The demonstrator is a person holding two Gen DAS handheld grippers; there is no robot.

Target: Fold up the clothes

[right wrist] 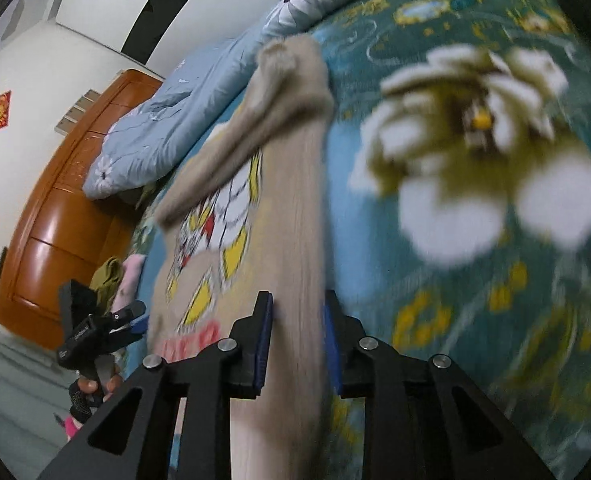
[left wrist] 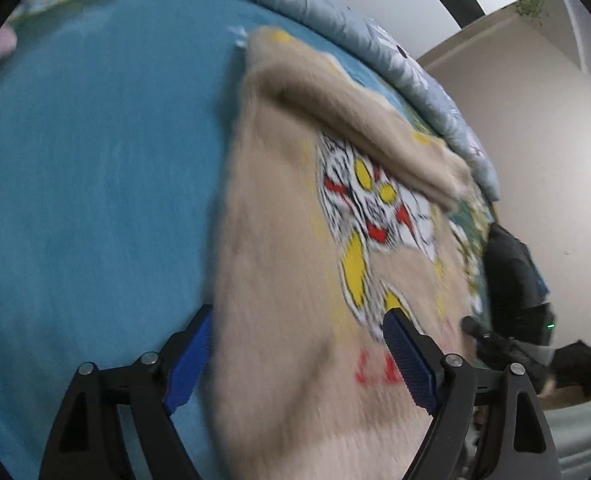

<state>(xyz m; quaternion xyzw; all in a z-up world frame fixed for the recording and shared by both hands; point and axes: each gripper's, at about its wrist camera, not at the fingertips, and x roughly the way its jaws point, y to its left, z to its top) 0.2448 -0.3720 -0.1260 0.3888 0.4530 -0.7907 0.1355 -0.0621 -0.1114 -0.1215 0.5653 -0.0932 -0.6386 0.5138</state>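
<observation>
A beige sweater (left wrist: 287,248) with a yellow, red and white cartoon print lies on the teal bed sheet (left wrist: 95,180), one sleeve folded across its chest. My left gripper (left wrist: 299,344) is spread wide around the sweater's hem, the cloth lying between its blue pads; the frame is blurred, so a grip cannot be confirmed. In the right wrist view my right gripper (right wrist: 297,336) is closed on the sweater's (right wrist: 287,216) right edge, cloth pinched between the pads. The left gripper (right wrist: 95,332) shows at the sweater's far corner.
A light blue quilt (right wrist: 167,120) is bunched along the far side of the bed. The sheet has a large white flower pattern (right wrist: 475,152). A wooden cabinet (right wrist: 67,220) stands by the wall. Pink and olive clothes (right wrist: 119,280) lie at the bed's edge.
</observation>
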